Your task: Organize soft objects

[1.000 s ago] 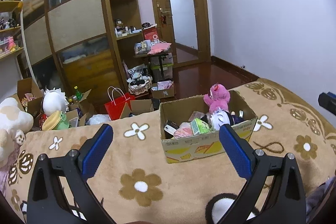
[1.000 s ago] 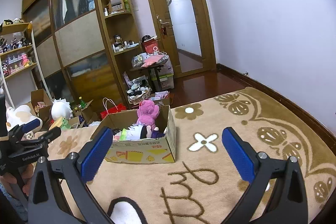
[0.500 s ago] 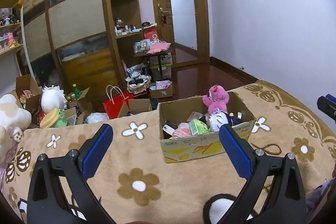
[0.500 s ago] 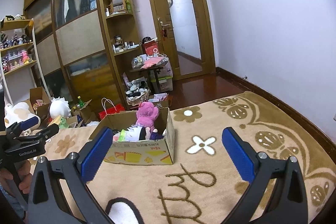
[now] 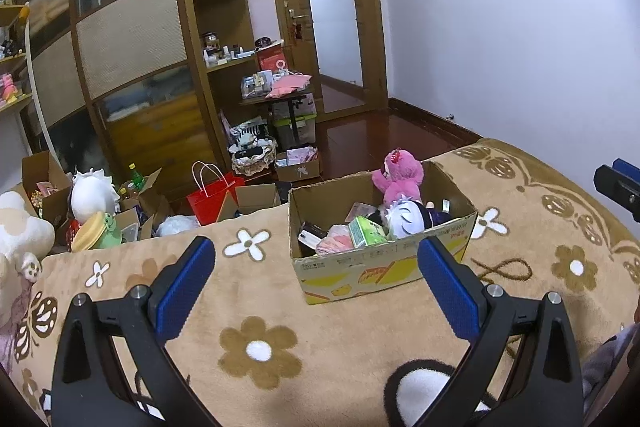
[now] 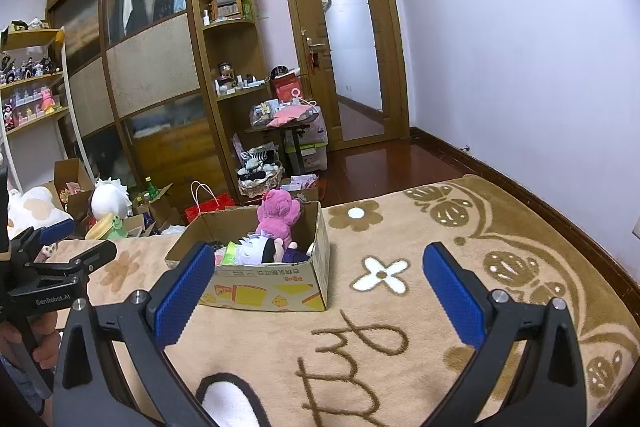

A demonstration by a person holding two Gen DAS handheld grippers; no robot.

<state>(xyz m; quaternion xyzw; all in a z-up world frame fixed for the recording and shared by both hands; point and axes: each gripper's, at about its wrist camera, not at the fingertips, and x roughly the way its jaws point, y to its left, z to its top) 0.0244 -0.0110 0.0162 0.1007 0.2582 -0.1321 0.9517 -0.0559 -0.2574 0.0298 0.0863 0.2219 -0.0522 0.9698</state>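
A cardboard box sits on a tan flowered blanket. It holds a pink plush bear, a white-haired doll, a green packet and other small items. My left gripper is open and empty, held back from the box's front. My right gripper is open and empty, to the right of the box; the left gripper also shows at the left edge of the right wrist view.
Beyond the bed edge lie open cartons, a red paper bag, a white round plush and a cream plush. A wooden wardrobe, shelves, a small cluttered table and a door stand behind.
Both grippers have drifted slightly, so the box and room shift a little in view. Both stay open and empty.
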